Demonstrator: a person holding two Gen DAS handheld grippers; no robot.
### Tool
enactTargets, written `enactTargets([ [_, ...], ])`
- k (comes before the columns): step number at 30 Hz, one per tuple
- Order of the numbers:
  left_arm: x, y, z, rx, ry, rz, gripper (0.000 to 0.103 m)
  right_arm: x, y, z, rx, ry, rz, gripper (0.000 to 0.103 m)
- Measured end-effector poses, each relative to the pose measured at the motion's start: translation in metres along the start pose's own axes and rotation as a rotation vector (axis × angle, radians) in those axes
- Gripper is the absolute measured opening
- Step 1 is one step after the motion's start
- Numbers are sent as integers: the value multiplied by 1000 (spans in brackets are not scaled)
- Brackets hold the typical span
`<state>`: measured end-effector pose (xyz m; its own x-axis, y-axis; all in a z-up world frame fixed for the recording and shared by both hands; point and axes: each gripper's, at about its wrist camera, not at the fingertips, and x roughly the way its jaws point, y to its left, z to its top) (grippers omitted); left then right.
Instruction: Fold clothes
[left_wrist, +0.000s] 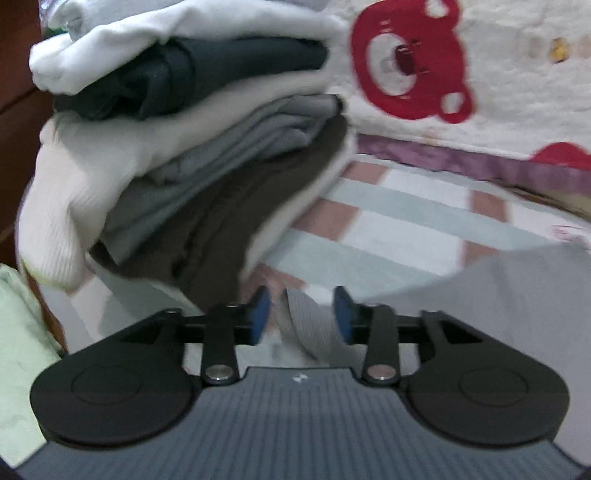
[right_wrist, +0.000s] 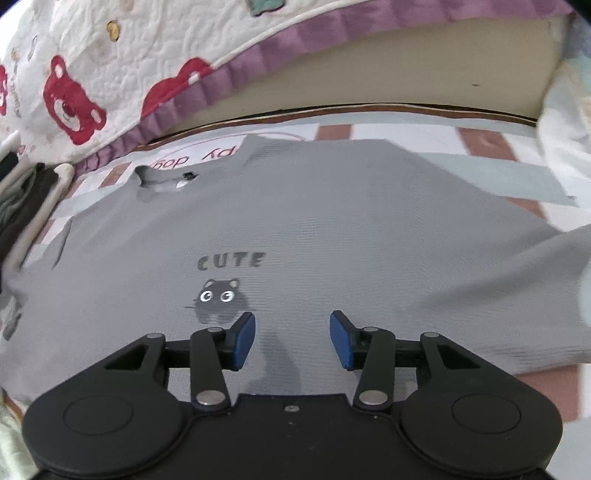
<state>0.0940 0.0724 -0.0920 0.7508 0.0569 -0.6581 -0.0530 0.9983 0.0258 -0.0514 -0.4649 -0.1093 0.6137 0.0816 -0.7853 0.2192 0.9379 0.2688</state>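
Bed (right_wrist: 406, 129) with a checked sheet filled both views, a bear quilt (right_wrist: 110, 55) bunched along the upper left of the right wrist frame. Across the middle of that frame a grey shirt (right_wrist: 332, 229) lay flat, print up, its long axis running left to right, neckline toward the upper left. A stack (left_wrist: 177, 155) of folded clothes took up the upper left of the left wrist frame. The right hand-held gripper (right_wrist: 292, 339) hung directly over the shirt's near edge, jaws apart, nothing between them. The left hand-held gripper (left_wrist: 302, 314) also stood apart, a ribbed grey strip (left_wrist: 310, 325) lying loose between its pads. Judging by this, the right side was nearer the shirt's body; the left sat at its end, by the stack.
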Motion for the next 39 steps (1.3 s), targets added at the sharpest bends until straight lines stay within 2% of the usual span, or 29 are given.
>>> enactTargets([
  [4,-24,7,-25,-51,120,-255,48,-40,-32,24,-35,59,82,49],
  [5,-26,10,-31,-78,163,-319,48,-50,-38,27,-69,72,92,33],
  [6,-24,14,-39,-131,223,-386,46,-59,-44,30,-106,85,101,6],
  [8,-18,22,-56,-260,356,-522,45,-68,-53,30,-150,127,100,4],
  [9,-17,24,-65,-305,400,-562,45,-71,-58,30,-153,150,97,5],
  [10,-19,23,-72,-300,411,-573,45,-73,-63,28,-153,176,96,6],
  [11,-21,20,-78,-278,414,-576,45,-68,-67,26,-138,217,106,12],
  [13,-27,11,-86,-166,405,-516,45,-58,-74,20,-107,299,123,15],
  [14,-29,5,-89,-110,397,-481,46,-50,-77,16,-84,334,117,19],
  [15,-30,4,-92,-99,399,-470,47,-43,-79,10,-57,351,108,26],
  [17,-31,2,-100,-110,409,-469,47,-31,-82,1,-15,378,124,32],
  [21,-30,13,-107,-194,417,-526,44,-16,-73,-8,-59,444,97,33],
  [23,-29,17,-107,-211,420,-564,42,-13,-74,-7,-53,461,125,33],
  [24,-28,18,-107,-219,420,-583,39,-13,-74,-7,-55,465,152,30],
  [26,-28,16,-106,-216,412,-607,32,-16,-70,-7,-80,452,189,9],
  [29,-33,13,-103,-181,366,-583,17,-26,-62,-8,-121,416,220,9],
  [30,-35,12,-102,-171,344,-569,16,-29,-64,-7,-115,405,231,9],
  [32,-36,12,-98,-176,329,-590,16,-31,-67,-6,-91,395,250,9],
  [36,-37,2,-93,-129,325,-637,16,-33,-68,-3,-80,370,267,13],
  [39,-35,-6,-93,-108,331,-640,17,-35,-69,-1,-78,347,260,18],
])
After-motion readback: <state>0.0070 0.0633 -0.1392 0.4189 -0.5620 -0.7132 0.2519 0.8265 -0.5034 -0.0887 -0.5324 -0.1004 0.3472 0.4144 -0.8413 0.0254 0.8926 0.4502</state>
